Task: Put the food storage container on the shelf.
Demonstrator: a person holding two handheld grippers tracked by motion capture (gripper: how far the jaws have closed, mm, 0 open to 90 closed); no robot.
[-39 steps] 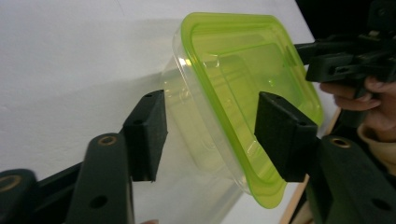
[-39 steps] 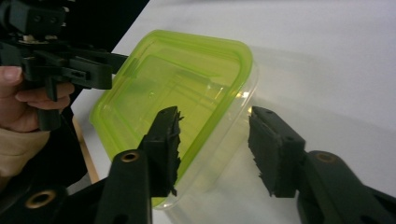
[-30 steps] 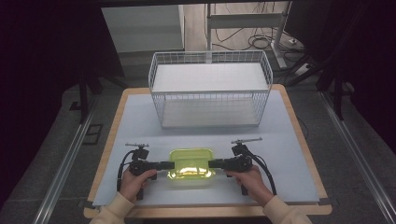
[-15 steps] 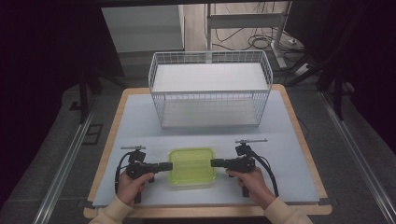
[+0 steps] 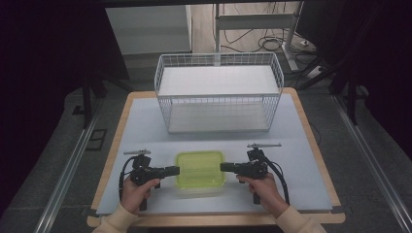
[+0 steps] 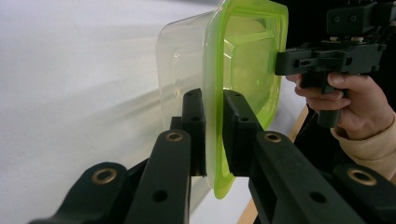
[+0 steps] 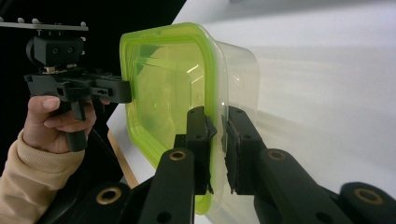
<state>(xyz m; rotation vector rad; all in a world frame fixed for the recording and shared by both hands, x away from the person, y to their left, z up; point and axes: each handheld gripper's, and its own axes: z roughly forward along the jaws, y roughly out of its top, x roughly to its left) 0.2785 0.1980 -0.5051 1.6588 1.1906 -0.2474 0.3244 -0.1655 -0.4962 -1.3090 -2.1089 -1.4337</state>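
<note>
High view: a green-lidded container (image 5: 200, 169) sits on the surface (image 5: 145, 126) near the front edge, before a wire basket (image 5: 218, 92). Left gripper view: the left tool (image 6: 213, 114) pinches its lid rim. Right gripper view: the right tool (image 7: 216, 128) pinches the opposite rim.

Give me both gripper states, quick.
Left gripper: closed on the green lid rim of the container.
Right gripper: closed on the opposite rim.

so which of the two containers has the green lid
The small clear tub near the person, held between both grippers; the white wire basket behind it is open-topped, with no lid.
</note>
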